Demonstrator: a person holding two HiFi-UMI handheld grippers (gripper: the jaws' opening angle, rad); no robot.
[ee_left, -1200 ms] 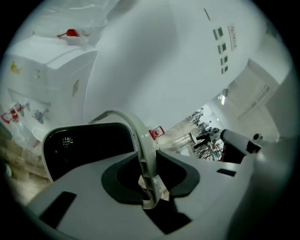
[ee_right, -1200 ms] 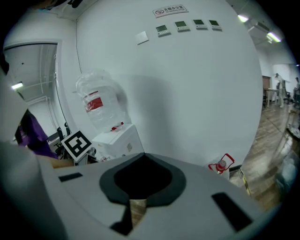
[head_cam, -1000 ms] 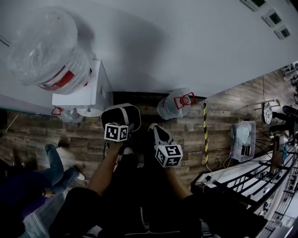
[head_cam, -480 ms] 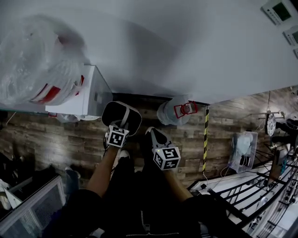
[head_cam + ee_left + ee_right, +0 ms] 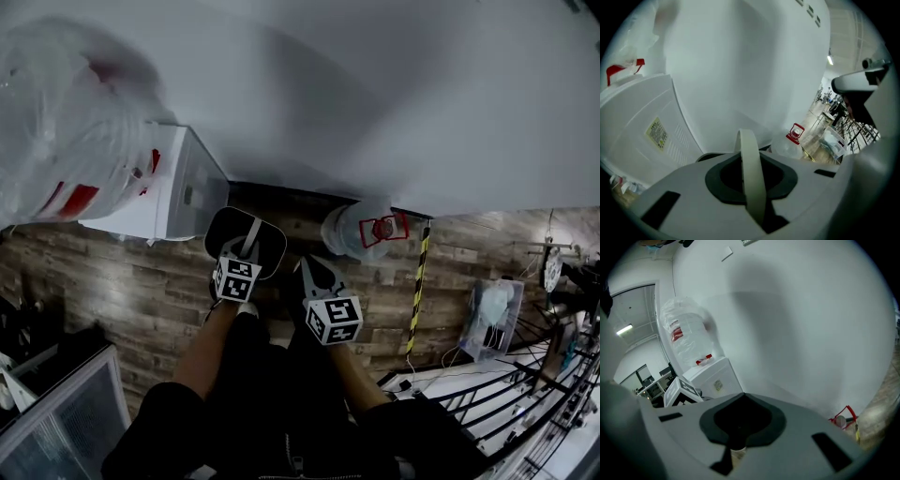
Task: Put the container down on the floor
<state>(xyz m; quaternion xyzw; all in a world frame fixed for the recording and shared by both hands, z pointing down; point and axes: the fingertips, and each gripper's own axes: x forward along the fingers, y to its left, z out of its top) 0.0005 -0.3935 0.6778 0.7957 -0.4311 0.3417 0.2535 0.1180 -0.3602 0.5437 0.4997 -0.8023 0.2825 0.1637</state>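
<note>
Head view: the left gripper (image 5: pixel 243 261) has its jaws clamped on the pale handle (image 5: pixel 751 173) of the dark container (image 5: pixel 231 234), which hangs over the wood floor (image 5: pixel 141 281) by the wall (image 5: pixel 375 103) — between a white dispenser (image 5: pixel 169 187) and a clear bottle (image 5: pixel 359 232). Just beside it, the right gripper (image 5: pixel 313 276) — jaws together, holding nothing.

The container (image 5: pixel 246 242) was before the wall (image 5: pixel 375 112), right of the dispenser (image 5: pixel 173 187) with a big bottle (image 5: pixel 66 131) on it; a second bottle (image 5: pixel 361 230) was on the floor (image 5: pixel 122 281) farther right.
</note>
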